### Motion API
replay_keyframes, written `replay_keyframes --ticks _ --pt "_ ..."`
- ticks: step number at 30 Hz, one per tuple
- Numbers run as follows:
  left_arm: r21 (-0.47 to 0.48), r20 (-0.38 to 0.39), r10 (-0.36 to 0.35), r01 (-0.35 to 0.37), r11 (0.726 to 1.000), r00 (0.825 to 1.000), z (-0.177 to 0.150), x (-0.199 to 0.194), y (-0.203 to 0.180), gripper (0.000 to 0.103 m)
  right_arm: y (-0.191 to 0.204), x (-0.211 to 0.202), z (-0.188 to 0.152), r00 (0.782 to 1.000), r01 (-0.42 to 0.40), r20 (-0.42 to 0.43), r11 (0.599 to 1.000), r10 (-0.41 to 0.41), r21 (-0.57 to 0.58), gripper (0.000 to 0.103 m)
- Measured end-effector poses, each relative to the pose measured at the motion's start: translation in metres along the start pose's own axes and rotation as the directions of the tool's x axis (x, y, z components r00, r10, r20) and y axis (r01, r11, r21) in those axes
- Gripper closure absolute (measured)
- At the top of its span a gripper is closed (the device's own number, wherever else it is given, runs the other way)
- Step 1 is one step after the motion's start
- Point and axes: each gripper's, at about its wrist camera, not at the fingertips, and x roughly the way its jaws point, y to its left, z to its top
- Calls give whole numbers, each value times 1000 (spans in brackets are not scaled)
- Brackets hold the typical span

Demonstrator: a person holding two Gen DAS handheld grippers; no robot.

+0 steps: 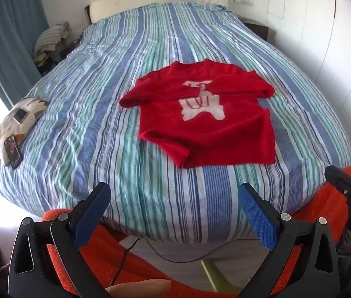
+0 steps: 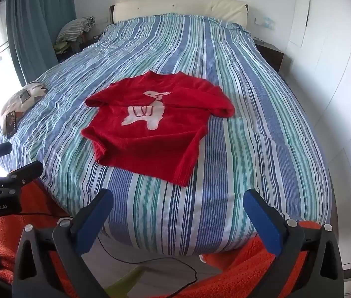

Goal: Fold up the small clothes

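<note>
Left wrist view: a small red knitted sweater (image 1: 205, 114) with a white llama motif lies front-up on a bed with a blue, green and white striped cover (image 1: 100, 87), nearer its foot than its cream padded headboard (image 1: 160, 0). Both sleeves are bunched beside the body and the lower hem is turned over. The left gripper (image 1: 174, 213) hangs off the foot of the bed, its blue-padded fingers (image 1: 92, 213) spread wide and holding nothing. A patterned cushion (image 1: 21, 121) carrying a dark phone (image 1: 14, 151) sits at the bed's left edge.

Right wrist view: the same sweater (image 2: 155, 126) lies well ahead of the right gripper (image 2: 177, 216), whose fingers (image 2: 262, 218) are likewise wide apart and empty. An orange fluffy fabric (image 2: 237, 273) lies below.
</note>
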Motion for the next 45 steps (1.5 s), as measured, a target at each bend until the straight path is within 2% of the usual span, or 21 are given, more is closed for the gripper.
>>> replay_keyframes --ticks 10,17,23,26,32,38,45 --pt "-9 6 -48 48 999 999 2 0 -1 0 -1 5 0 1000 7 -2 1000 -7 -11 0" --pt "21 37 -3 3 1000 999 0 2 -2 0 -1 3 -2 1000 16 0 1000 -16 6 0" --pt "52 38 39 -41 998 999 -1 0 -12 0 -1 3 -3 1000 17 3 1000 -17 7 0" --pt "55 13 32 -33 998 999 -2 4 -12 0 -2 3 -2 1000 18 4 1000 -18 11 0" --pt "-59 -60 -96 92 994 994 -2 13 9 0 -2 4 -2 1000 24 6 1000 -24 15 0" --pt "-85 -79 -15 8 996 997 -4 24 17 0 -4 6 -2 1000 20 8 999 -20 26 0" --pt "-83 -87 -39 31 996 995 -5 25 16 0 -7 9 -2 1000 24 5 999 -25 43 0"
